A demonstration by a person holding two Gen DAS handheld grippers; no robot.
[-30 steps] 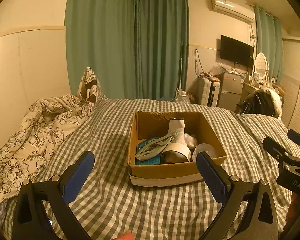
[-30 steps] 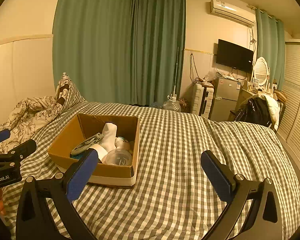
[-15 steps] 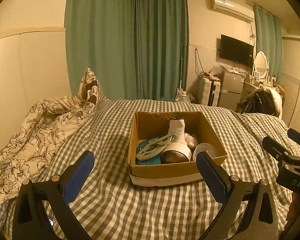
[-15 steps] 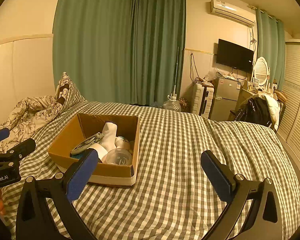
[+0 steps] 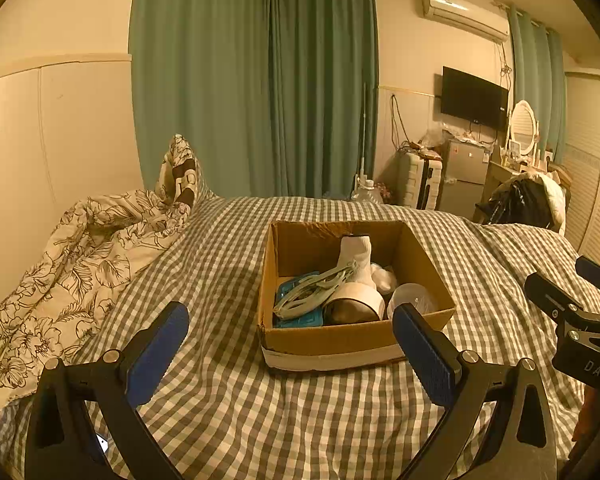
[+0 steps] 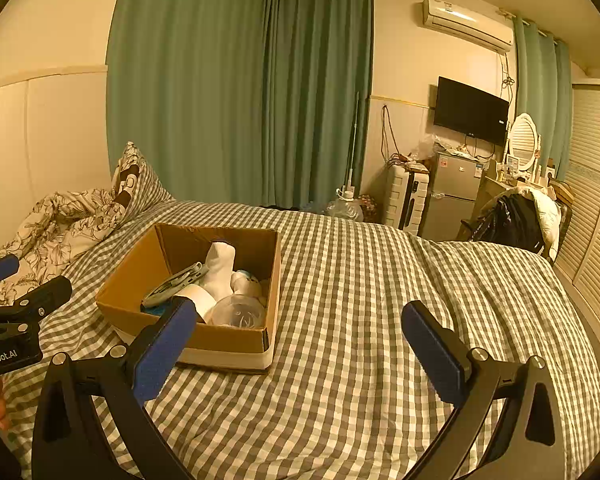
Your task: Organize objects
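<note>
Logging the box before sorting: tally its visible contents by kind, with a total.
Inside the cardboard box:
White sock: 1
Tape roll: 1
Pale hanger: 1
Blue packet: 1
Clear round container: 1
Total: 5 visible; more may be hidden.

Ahead of my spread left jaws only the box (image 5: 352, 336) blocks the way, bare checked bedspread (image 6: 380, 280) lies open between and beyond my right jaws, and the rumpled quilt (image 5: 80, 248) crowds the far left.

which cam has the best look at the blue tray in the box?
Left wrist: the blue tray lies along the cardboard box's left wall, under the hanger. Right wrist shows only a sliver behind the box wall.
</note>
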